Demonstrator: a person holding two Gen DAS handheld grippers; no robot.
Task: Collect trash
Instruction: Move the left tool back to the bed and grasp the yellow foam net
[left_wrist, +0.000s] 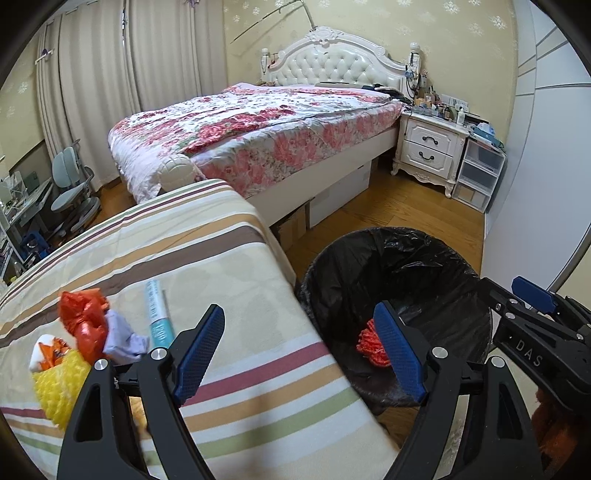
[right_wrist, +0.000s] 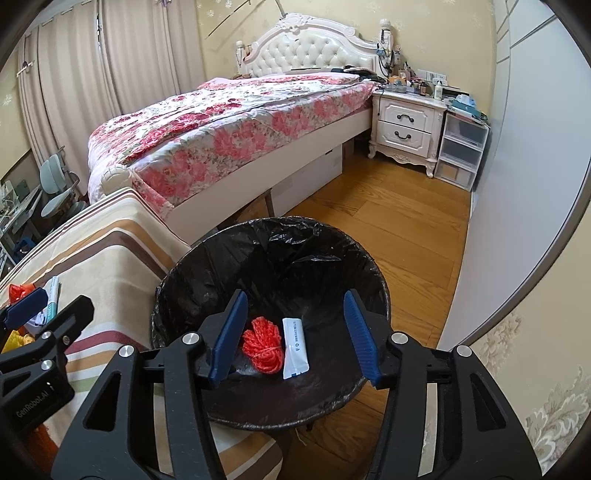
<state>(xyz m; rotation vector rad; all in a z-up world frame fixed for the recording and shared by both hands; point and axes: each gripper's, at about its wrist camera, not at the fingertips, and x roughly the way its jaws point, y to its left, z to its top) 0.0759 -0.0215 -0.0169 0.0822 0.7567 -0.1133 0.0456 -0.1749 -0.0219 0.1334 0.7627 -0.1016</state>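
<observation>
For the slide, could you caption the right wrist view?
Open right gripper above black-lined bin holding red cord and white sachet.

A black liner (right_wrist: 221, 258) fills the bin, holding a red-orange cord bundle (right_wrist: 263, 347) and a white sachet (right_wrist: 294, 349). The cloth (left_wrist: 221, 258) is cream with brown, red and green stripes; the bedspread (left_wrist: 258, 125) has pink flowers.

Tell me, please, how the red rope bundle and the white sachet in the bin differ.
The rope is bright red, rounded and coiled; the sachet is white, flat and oblong with printed text. The rope lies left of the sachet, touching it. Both lie loose at the bottom of the black-lined bin, below the right tongs, which stand open.
</observation>
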